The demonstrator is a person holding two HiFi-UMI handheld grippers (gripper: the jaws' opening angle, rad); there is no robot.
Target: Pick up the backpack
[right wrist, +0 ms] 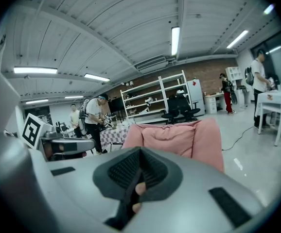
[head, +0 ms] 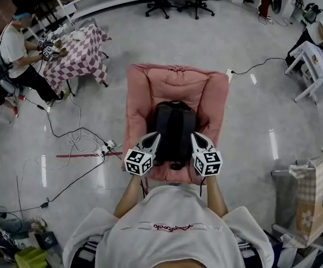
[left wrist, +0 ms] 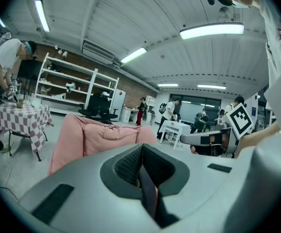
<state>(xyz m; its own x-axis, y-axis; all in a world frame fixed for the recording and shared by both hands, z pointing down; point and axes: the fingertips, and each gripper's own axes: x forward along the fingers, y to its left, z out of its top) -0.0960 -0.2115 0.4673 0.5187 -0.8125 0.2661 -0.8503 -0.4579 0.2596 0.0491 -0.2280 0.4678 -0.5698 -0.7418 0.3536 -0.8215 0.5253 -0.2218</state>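
Left gripper (head: 153,139) and right gripper (head: 195,138) are each clamped shut on a strap (left wrist: 148,191) of the backpack (head: 174,128). Best to lift both evenly so the load stays level and clears the armchair (head: 140,96).

Bare forearms (head: 129,193) reach forward side by side, the grey plastic left tongs (head: 153,136) and right tongs (head: 196,137) tilted slightly down, each clamped on a dark webbing strap (left wrist: 148,191).

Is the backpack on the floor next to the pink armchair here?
No, the backpack is over the seat of the pink armchair, between the left gripper and the right gripper.
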